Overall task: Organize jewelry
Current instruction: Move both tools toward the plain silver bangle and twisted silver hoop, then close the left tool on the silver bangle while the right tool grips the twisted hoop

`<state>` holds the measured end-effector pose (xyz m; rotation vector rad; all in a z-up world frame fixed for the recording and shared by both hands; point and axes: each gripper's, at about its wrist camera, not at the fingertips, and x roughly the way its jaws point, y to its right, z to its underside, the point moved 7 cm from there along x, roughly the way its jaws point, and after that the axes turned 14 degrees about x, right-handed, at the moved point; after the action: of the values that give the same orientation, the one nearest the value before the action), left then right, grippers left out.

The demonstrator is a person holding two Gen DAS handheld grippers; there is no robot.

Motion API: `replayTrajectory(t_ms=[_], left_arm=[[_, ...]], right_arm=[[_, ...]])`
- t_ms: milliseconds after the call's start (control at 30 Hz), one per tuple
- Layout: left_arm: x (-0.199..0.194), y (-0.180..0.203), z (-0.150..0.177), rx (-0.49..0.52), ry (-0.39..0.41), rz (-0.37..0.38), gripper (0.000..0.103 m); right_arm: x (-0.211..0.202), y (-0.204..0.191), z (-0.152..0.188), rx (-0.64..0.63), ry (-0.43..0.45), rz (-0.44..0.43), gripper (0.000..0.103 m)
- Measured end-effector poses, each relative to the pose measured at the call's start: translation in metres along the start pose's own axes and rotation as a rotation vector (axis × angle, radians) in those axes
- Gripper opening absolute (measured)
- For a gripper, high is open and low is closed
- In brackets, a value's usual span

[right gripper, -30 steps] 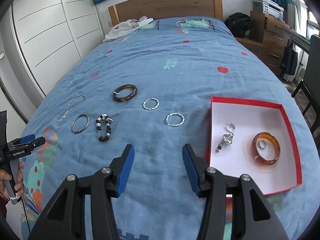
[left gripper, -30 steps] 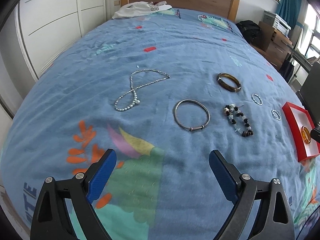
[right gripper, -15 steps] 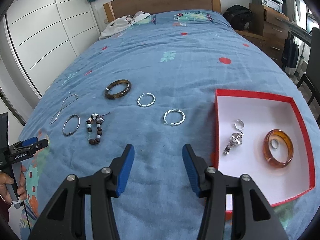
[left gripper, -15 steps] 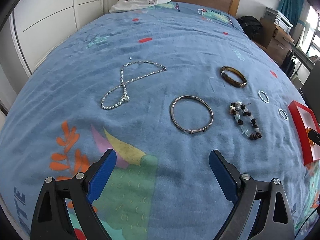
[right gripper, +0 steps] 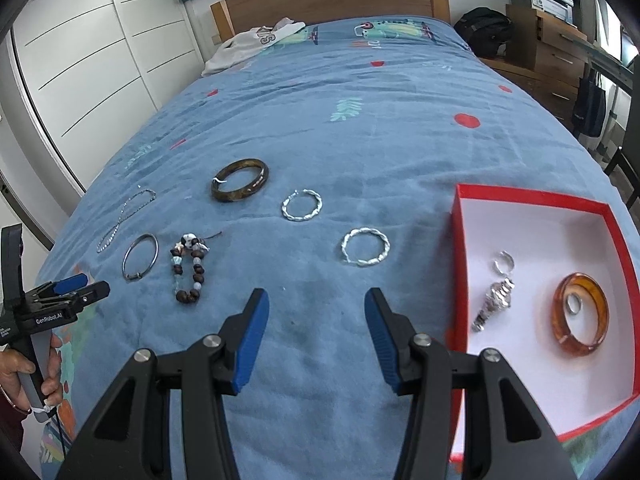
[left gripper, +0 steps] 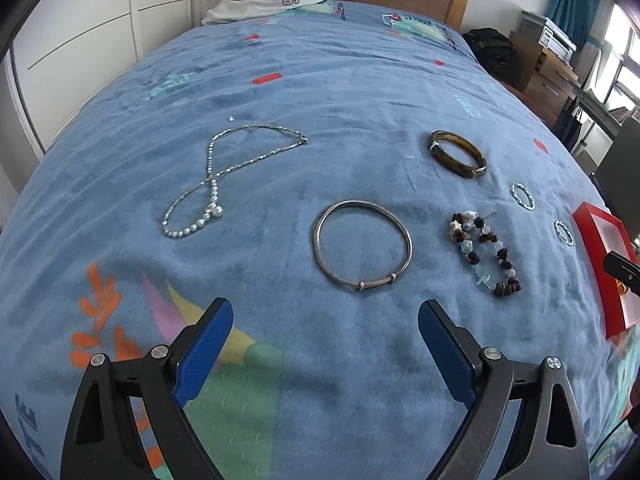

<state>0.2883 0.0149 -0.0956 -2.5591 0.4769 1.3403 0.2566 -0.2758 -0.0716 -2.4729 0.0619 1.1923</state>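
Both grippers hung over the blue bedspread (right gripper: 360, 140) with jaws apart and nothing between them. The left gripper (left gripper: 322, 336) pointed at the thin silver bangle (left gripper: 362, 252) just ahead of it; the right gripper (right gripper: 316, 334) faced the twisted silver ring (right gripper: 365, 247), which lay near the red box (right gripper: 460, 240) at the bed's right edge. An amber bangle (right gripper: 582, 314) and a watch (right gripper: 494, 300) already lay inside the box. To lift that flat ring well, I'd straddle one side of its rim, press lightly into the fabric, then close.
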Motion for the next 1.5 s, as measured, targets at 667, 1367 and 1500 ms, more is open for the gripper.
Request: replayTrajectory(t_ms=[667,1367,1500], left_arm=[[0.032,0.006,-0.016,0.018,-0.011,0.012,0.093],[0.064,0.015,-0.028,0.044,-0.025,-0.006,0.097],[0.066,0.015,-0.029,0.046,-0.018,-0.017,0.096]], right_arm=[[0.038,-0.025,-0.028,-0.031,-0.007,-0.032,0.048],[0.114,-0.036,-0.052,-0.041,-0.076,-0.002,0.049],[0.119,-0.032,-0.054,-0.030,-0.076,0.008,0.049]])
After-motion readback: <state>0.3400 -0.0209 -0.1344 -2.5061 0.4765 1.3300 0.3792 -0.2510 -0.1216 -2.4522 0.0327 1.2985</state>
